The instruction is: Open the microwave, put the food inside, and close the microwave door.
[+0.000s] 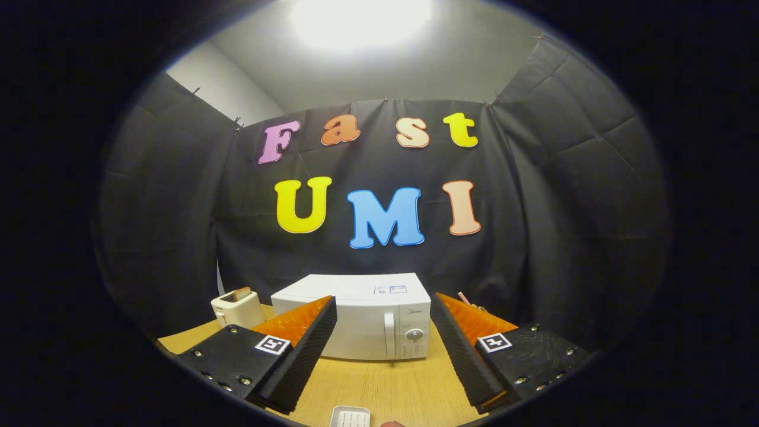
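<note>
The microwave [362,320] stands on the table [391,391] beyond the fingers, its front facing the gripper [384,347] and its door shut; the upright handle [389,335] sits just left of the control panel with its dial [414,334]. With the door shut, the cavity cannot be seen, so this scene fits both a stage with the food yet to go in and one with it already in and the door closed again. A small white tray [351,417] lies on the table near the camera, between and below the fingers, and a small rounded item [391,424] lies just beside it; whether either is the food cannot be told. The jaws stand wide open and hold nothing, with the microwave's front showing in the gap between them. If the door is to be opened, the handle is the contact point: approach squarely, place one finger behind the bar, and pull along the door's arc rather than straight back, since a light oven may slide on the table. The hinge appears to be on the left, so the door would swing toward the toaster [237,308], which stands just beside the microwave's left side with a slice in its slot; keep that swing path in mind. A thin stick-like item [465,298] lies behind the right finger, too hidden to identify.
</note>
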